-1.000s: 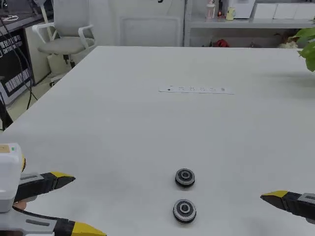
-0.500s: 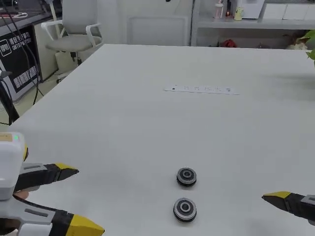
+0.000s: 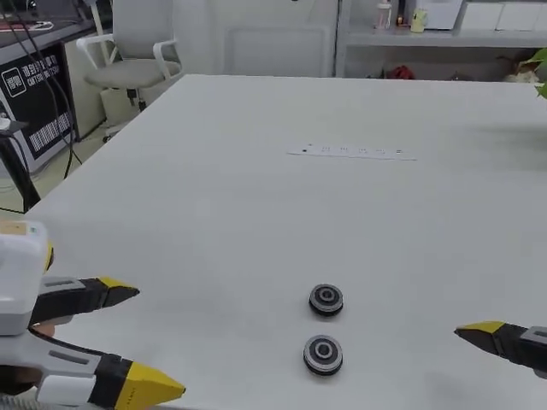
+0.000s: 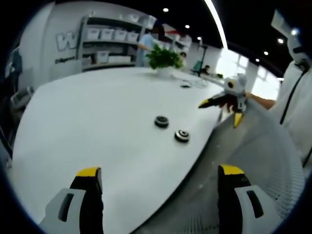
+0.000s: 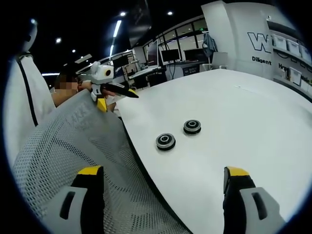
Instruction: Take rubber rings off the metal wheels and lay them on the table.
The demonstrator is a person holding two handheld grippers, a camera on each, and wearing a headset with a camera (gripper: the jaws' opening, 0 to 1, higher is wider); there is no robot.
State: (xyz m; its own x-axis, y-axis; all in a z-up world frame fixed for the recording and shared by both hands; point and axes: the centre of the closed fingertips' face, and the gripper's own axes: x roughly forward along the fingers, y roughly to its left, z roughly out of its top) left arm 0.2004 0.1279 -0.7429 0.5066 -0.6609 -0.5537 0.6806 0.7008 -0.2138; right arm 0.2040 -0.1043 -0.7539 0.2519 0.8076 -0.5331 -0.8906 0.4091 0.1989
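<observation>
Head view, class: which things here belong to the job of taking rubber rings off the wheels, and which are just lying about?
Job: far wheel and near wheel, each with its dark ring on; table; left gripper and right gripper, both open.
Lying about: white strip on the table; office chair; plant; shelf.

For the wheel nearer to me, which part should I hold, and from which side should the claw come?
Probably take the nearer wheel by its black outer ring, coming from above: it lies flat with the hub facing up, so the ring offers two opposite sides. The farther wheel lies apart, leaving room for the jaws.
</observation>
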